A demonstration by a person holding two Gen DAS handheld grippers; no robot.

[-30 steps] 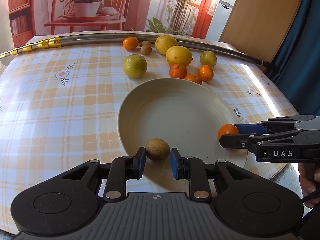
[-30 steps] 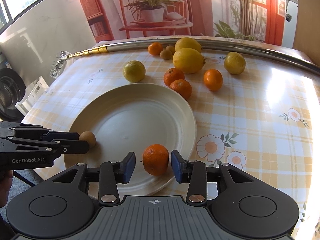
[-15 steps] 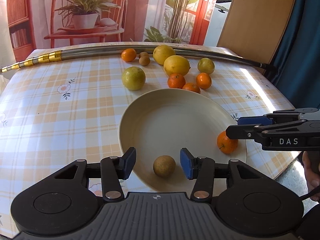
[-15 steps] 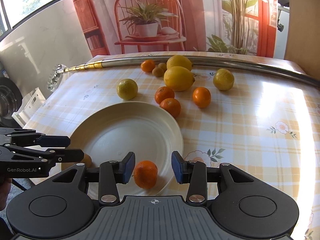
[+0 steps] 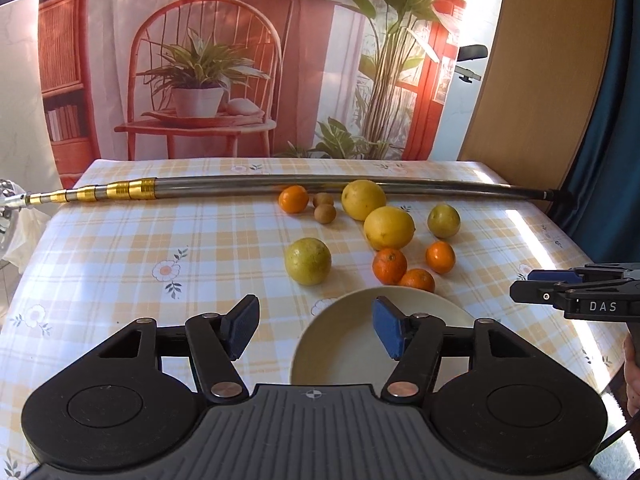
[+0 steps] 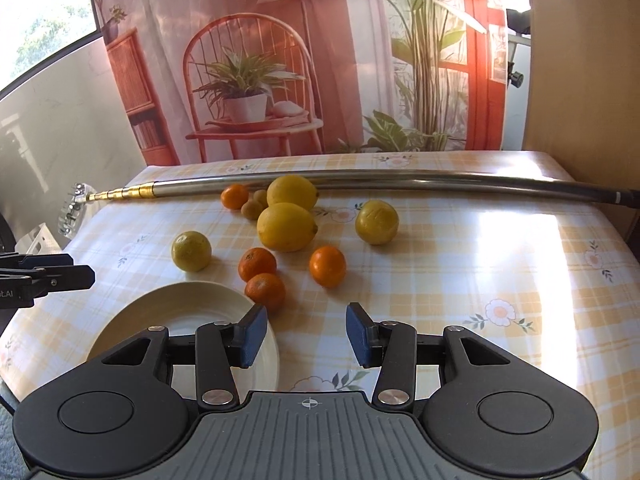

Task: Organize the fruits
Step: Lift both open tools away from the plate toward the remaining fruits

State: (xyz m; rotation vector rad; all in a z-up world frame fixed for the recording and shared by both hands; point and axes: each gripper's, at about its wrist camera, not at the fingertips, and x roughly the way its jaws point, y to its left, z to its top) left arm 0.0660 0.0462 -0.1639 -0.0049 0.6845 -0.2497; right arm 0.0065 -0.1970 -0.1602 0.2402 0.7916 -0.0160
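A cream plate (image 5: 344,344) (image 6: 176,312) lies near the table's front edge, its near half hidden behind both grippers. Beyond it lie several fruits: two lemons (image 5: 389,227) (image 6: 286,226), a yellow-green citrus (image 5: 308,261) (image 6: 191,251), another (image 5: 443,221) (image 6: 377,222), several small oranges (image 5: 389,266) (image 6: 265,291), and two small brown fruits (image 5: 324,213) (image 6: 252,209). My left gripper (image 5: 316,332) is open and empty above the plate's left rim. My right gripper (image 6: 305,334) is open and empty over the plate's right rim. Each gripper shows at the edge of the other's view.
A long metal pole (image 5: 280,184) (image 6: 360,180) with gold-coloured sections lies across the back of the checked tablecloth (image 5: 120,264). A printed backdrop stands behind the table. A wooden panel (image 5: 540,60) and a blue curtain stand at the right. A hand (image 5: 632,376) shows at the right edge.
Both grippers have opened wider, risen and pulled back from the plate. The brown fruit and the orange left on the plate have dropped out of sight behind the grippers.
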